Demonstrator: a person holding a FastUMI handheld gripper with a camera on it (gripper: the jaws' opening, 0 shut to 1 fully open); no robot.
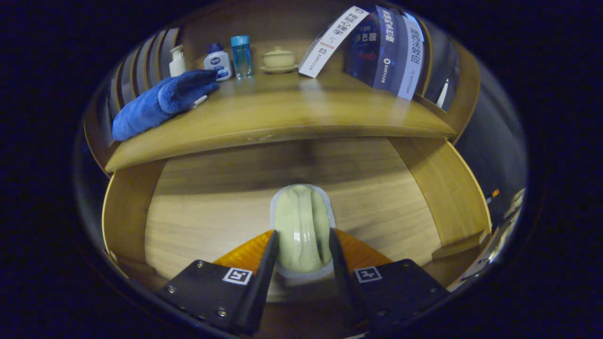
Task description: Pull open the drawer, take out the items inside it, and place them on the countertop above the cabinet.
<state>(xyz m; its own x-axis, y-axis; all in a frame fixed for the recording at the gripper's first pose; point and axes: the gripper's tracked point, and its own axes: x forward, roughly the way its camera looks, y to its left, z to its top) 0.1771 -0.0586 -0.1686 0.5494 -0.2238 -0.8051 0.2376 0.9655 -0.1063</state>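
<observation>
We find the drawer (198, 212) pulled open beneath the countertop (282, 117). The gripper (302, 247) is clamped on a pale green pouch (301, 226), both fingers pressing its sides, over the middle of the drawer floor toward its front edge. On the countertop, a folded blue towel (160, 101) lies at the left edge; a pump bottle (177, 60), a lotion bottle (218, 61), a blue tumbler (241, 55) and a lidded bowl (279, 59) line the back edge, beside leaning books (386, 47).
</observation>
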